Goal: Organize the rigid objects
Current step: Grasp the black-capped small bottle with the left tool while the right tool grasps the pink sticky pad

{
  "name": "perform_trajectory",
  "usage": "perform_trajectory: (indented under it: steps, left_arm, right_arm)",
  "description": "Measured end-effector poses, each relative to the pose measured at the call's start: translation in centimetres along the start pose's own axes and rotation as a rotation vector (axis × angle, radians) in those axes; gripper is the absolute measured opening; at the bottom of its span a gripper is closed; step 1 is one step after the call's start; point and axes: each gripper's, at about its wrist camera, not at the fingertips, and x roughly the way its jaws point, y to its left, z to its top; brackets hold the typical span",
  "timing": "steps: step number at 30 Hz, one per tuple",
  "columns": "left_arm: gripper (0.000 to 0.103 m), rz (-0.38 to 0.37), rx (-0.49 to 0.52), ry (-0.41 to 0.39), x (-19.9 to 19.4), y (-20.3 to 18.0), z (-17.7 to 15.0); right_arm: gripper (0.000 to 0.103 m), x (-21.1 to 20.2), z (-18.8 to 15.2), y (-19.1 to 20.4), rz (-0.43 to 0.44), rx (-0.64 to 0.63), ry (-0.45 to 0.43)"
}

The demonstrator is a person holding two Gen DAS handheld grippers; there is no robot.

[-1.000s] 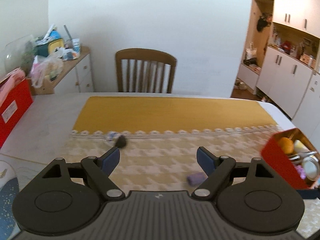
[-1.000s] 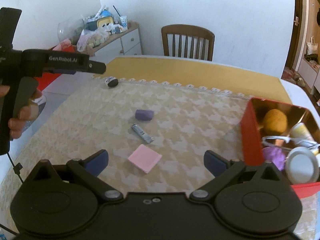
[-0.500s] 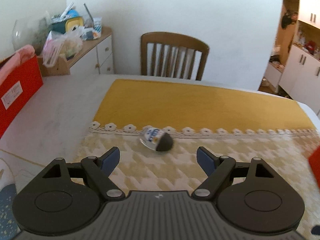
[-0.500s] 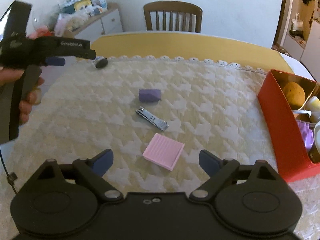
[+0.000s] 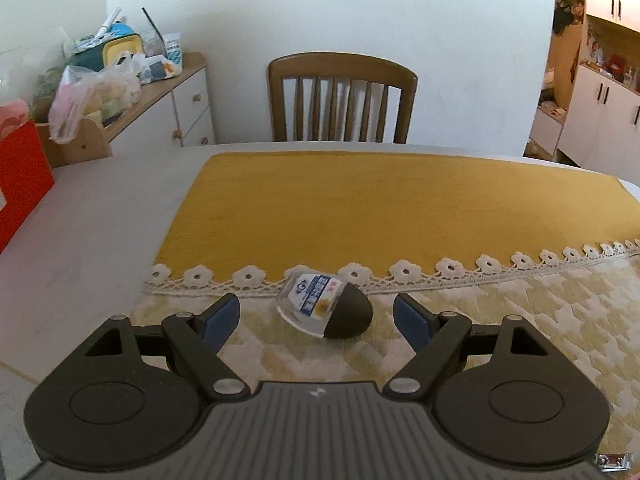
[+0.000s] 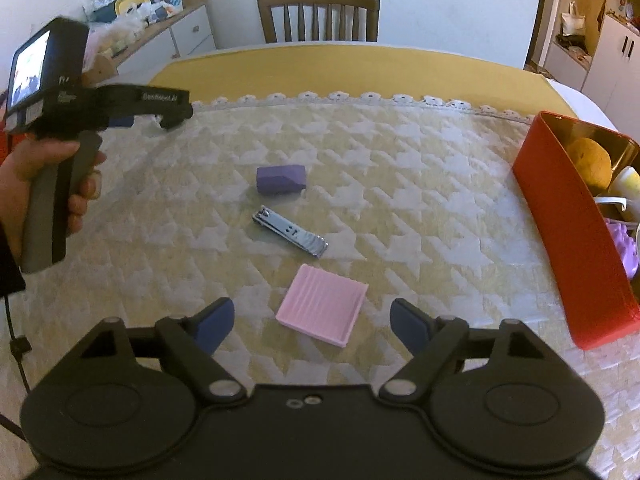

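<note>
The left tool (image 5: 316,318) has been carried forward and to the left over the last second: the small dark object with a printed label (image 5: 326,307), formerly far ahead near the lace edging, is now framed just beyond and between the spread fingertips (image 5: 222,316), without being touched. From this it is judged that the labelled object has been chosen as the next piece to collect and that only the final advance and closing remain. The object lies on the patterned cloth (image 5: 520,320) of the worktop, just short of the flower-lace border (image 5: 404,271), slightly right of the midline between the jaws.

The right tool (image 6: 312,322) is likewise held with jaws apart and empty, and has been brought lower and nearer the cloth. A pink ridged square (image 6: 322,303) lies just ahead between its fingertips; the nail clipper (image 6: 290,231) and a purple block (image 6: 281,178) are seen farther on. The red box (image 6: 568,240), already holding several things, stands well to the right, and is judged to be the destination.
</note>
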Motion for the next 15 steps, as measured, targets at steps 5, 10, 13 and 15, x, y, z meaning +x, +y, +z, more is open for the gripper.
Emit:
perform_trajectory:
  steps: [5, 10, 13, 15]
  left_arm:
    - [0.084, -0.028, 0.042, 0.006, 1.2, -0.6, -0.1]
    - [0.082, -0.038, 0.029, -0.004, 1.5, -0.4, 0.0]
    - [0.074, -0.028, 0.032, -0.007, 1.6, -0.3, 0.1]
    - [0.061, -0.024, 0.04, -0.008, 1.5, -0.4, 0.2]
  right_arm:
    - [0.077, 0.2, -0.1, -0.1, -0.007, 0.012, 0.008]
    - [0.072, 0.2, -0.2, 0.2, -0.014, -0.002, 0.001]
    - [0.067, 0.2, -0.4, 0.4, -0.026, -0.02, -0.006]
    - [0.066, 0.1, -0.5, 0.4, -0.032, -0.026, -0.008]
